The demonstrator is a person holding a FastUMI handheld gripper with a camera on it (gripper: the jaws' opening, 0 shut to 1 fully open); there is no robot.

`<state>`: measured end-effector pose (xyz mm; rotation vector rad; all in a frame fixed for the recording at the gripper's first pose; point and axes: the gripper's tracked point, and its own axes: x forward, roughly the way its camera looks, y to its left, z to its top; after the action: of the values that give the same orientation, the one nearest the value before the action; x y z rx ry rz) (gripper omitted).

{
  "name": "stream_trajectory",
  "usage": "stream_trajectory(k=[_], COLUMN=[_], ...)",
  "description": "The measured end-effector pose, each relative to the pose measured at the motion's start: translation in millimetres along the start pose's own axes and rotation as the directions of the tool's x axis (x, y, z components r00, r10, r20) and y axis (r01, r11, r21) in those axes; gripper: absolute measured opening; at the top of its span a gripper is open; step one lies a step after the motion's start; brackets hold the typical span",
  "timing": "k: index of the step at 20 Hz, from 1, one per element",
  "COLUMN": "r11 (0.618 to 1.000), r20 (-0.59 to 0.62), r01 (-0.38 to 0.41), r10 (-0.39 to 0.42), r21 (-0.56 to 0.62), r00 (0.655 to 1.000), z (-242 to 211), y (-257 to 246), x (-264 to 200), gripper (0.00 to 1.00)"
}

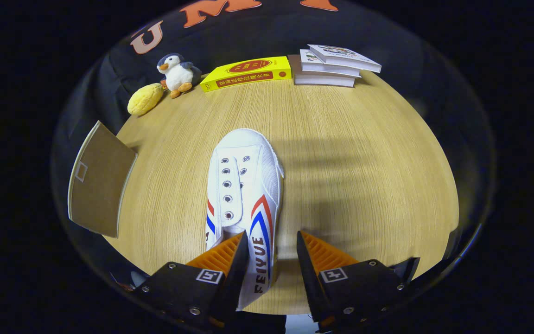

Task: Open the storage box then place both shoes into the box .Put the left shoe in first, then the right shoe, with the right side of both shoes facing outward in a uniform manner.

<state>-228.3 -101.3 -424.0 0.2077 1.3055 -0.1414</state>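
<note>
Between the parted fingers of the gripper [272, 246] a white shoe [244, 195] is seen lying on the wooden table [364, 153] — its heel hidden behind the left finger (contact cannot be judged). Left of it, a brown box flap [100, 178] is cut off.

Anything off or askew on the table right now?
Nothing is spilled or damaged. The white shoe has no laces, its eyelets bare, and lies toe away from the gripper, whose open fingers straddle its right side wall. The top book of the book stack sits skewed. A brown lid overhangs the table edge.
</note>
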Motion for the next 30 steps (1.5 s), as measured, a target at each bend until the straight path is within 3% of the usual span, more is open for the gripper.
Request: stream_trajectory(k=[2,3,6,7,9,16,24,30], r11=[0.997,0.994,0.991,0.988,0.984,0.968,0.973,0.968], r20=[-0.019,-0.018,0.009,0.034,0.057,0.156,0.249,0.24], r01=[-0.05,-0.057,-0.069,-0.062,-0.073,-0.129,-0.204,-0.25], r10=[0.052,0.059,0.069,0.058,0.065,0.096,0.174,0.239], r21=[0.066,0.098,0.115,0.138,0.162,0.216,0.103,0.016], r00=[0.998,0.998,0.998,0.998,0.996,0.983,0.953,0.941], z=[-3,-2,1,2,2,38,92,102], y=[7,5,2,1,8,47,131,212], x=[2,0,1,0,-2,-40,-104,-129], gripper=[0.48,0.35,0.24,0.15,0.05,0.03,0.03,0.03])
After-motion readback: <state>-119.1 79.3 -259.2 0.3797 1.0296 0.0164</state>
